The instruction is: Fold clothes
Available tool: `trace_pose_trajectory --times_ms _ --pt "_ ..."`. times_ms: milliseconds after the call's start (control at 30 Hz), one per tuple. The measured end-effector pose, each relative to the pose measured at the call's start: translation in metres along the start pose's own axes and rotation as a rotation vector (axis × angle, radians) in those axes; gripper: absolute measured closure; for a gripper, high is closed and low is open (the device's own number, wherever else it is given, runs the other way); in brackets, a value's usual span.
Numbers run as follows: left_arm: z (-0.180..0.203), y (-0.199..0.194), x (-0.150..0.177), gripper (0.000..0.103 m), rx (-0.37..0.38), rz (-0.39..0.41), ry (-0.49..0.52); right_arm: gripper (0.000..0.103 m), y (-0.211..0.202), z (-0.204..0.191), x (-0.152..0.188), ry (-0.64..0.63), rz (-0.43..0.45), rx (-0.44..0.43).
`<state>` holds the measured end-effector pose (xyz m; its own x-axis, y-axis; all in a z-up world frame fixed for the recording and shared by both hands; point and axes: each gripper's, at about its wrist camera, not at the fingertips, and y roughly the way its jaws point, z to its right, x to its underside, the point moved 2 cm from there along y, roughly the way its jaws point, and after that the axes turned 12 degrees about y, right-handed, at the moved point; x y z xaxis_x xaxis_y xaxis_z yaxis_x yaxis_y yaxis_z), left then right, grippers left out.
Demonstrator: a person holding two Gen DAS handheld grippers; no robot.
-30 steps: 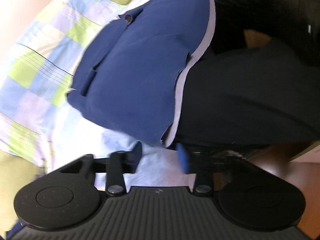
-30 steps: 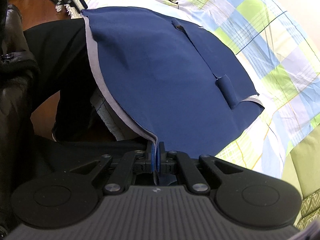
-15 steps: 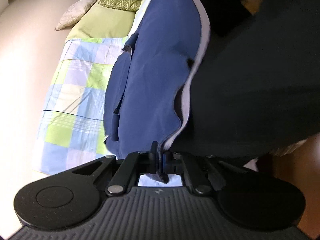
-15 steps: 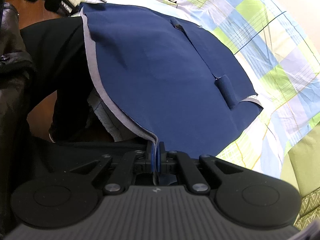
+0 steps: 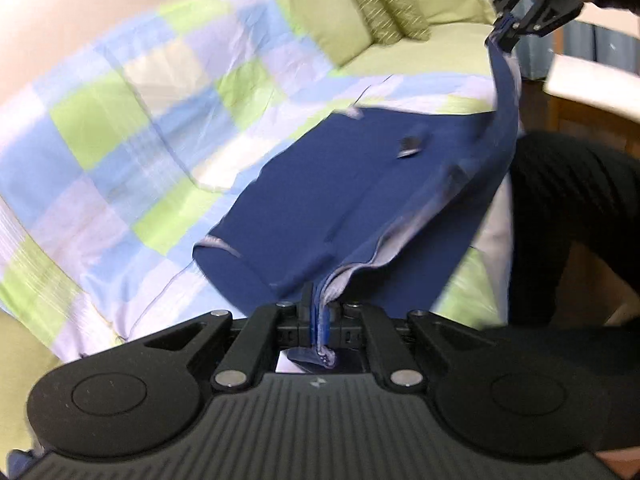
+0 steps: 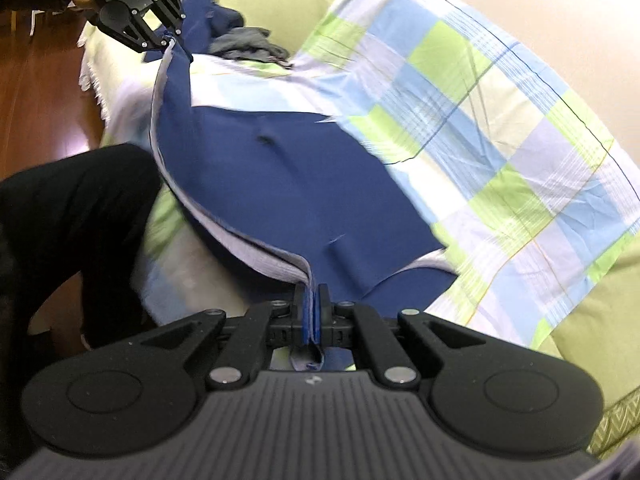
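Navy cloth is what we grip at both ends: our left tongs [image 5: 320,312] are clenched on the pale-lined hem of the blue garment [image 5: 360,184], with a nub of fabric poking out behind the pads, and our right tongs [image 6: 311,312] are clamped on the same hem at its other end. Between the two grips the edge is raised off the bed, while the rest of the garment lies on the checked quilt [image 5: 140,120].

From the left wrist we see, beyond the garment, two patterned green cushions [image 5: 388,8] on the green sheet and, top right, the right tongs pinching the far corner. From the right wrist we see instead a grey heap of clothes [image 6: 248,46] past the garment, the wooden floor [image 6: 36,92] at the left, and the left tongs at the top left holding their corner. Our dark trouser leg [image 6: 76,216] stands beside the bed in both views.

A second ago the left tongs were spread apart and empty just short of the hem; the right ones already held it. The hem then hung low at the bed's edge; now it is lifted.
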<state>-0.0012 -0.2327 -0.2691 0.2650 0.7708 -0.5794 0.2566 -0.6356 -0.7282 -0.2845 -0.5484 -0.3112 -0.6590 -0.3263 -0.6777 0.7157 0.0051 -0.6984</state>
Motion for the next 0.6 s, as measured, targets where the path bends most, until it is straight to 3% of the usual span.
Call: trace_pose_trajectory --times_ms 100,200,300,467,600 --pt "-0.054 0.051 0.001 0.101 0.032 -0.036 -0.110 0.102 0.035 0.062 -0.025 0.121 -0.005 -0.033" --pt "-0.092 0.100 0.009 0.101 0.060 -0.063 -0.213 0.102 0.080 0.116 -0.026 0.296 -0.009 -0.078" --pt "-0.105 0.143 0.025 0.101 0.105 -0.105 -0.288 0.102 0.134 0.161 -0.015 0.449 -0.046 -0.126" --pt "-0.096 0.172 0.045 0.101 0.160 -0.112 -0.331 0.102 0.192 0.182 0.020 0.599 -0.098 -0.187" --pt "-0.093 0.170 0.051 0.100 0.141 -0.073 -0.360 0.102 0.207 0.188 0.043 0.669 -0.060 -0.187"
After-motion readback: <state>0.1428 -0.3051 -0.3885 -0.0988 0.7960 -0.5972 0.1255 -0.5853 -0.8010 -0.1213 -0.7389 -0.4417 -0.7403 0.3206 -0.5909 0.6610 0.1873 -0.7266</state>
